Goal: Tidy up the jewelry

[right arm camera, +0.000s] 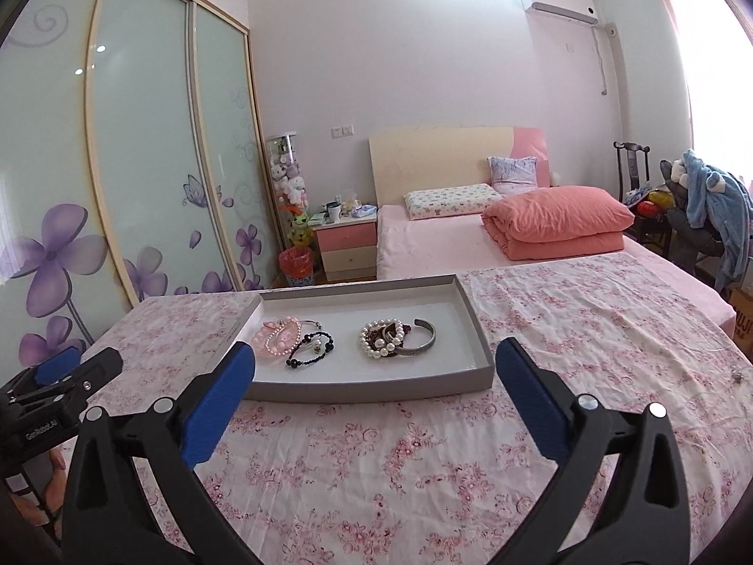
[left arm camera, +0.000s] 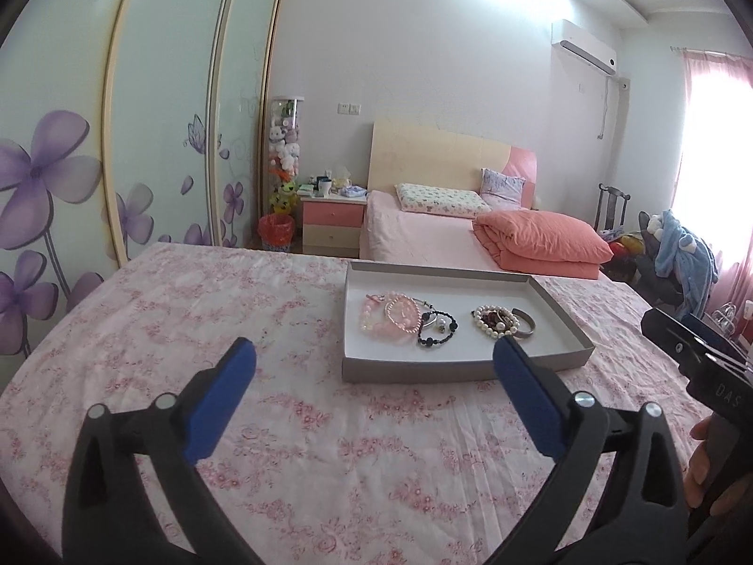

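A shallow grey tray (left arm camera: 423, 369) (right arm camera: 480, 353) lies on the pink floral cloth. In it are pink bead bracelets (left arm camera: 393, 318) (right arm camera: 277, 339), a black bead bracelet (left arm camera: 435, 327) (right arm camera: 310, 351), a pearl bracelet (left arm camera: 494, 322) (right arm camera: 381, 341) and a silver cuff (left arm camera: 527, 325) (right arm camera: 421, 336). My left gripper (left arm camera: 374, 360) is open and empty, just in front of the tray. My right gripper (right arm camera: 374, 360) is open and empty at the tray's near edge. Each gripper shows at the side of the other view: the right one (left arm camera: 696, 353), the left one (right arm camera: 66, 372).
The floral cloth (left arm camera: 212, 320) (right arm camera: 588, 329) covers the work surface. A small dark item (right arm camera: 738, 375) lies on it at far right. Behind are a bed (left arm camera: 423, 230), a nightstand (left arm camera: 332, 221), a red bin (left arm camera: 276, 233) and a wardrobe (left arm camera: 141, 141).
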The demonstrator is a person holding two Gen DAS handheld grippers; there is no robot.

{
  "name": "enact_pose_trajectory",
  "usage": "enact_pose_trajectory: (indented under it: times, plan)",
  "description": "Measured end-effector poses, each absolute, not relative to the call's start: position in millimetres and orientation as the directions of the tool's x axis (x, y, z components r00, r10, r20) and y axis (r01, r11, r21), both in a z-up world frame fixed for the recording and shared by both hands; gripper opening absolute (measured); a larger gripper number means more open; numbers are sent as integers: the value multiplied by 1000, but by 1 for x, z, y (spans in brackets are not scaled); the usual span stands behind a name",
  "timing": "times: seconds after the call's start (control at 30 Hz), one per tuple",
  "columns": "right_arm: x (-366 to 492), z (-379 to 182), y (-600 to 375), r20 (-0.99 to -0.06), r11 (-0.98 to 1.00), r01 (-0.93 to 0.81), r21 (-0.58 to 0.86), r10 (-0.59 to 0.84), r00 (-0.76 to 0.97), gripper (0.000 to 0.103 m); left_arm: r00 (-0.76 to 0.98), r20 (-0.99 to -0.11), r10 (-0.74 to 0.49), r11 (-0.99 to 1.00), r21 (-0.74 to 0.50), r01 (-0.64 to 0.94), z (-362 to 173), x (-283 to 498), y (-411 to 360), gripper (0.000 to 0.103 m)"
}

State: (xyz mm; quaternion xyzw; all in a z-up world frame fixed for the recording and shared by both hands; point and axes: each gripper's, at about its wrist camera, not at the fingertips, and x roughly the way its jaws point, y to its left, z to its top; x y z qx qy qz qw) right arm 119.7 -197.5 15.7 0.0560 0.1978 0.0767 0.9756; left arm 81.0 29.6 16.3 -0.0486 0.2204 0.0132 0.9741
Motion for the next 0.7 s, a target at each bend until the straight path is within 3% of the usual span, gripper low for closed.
enact_pose_trajectory:
  times: [0.7]
  plan:
    - [76, 8, -194, -319, 987, -137, 86, 157, 935, 101, 917, -393, 71, 996, -16, -84, 16, 46, 20, 99]
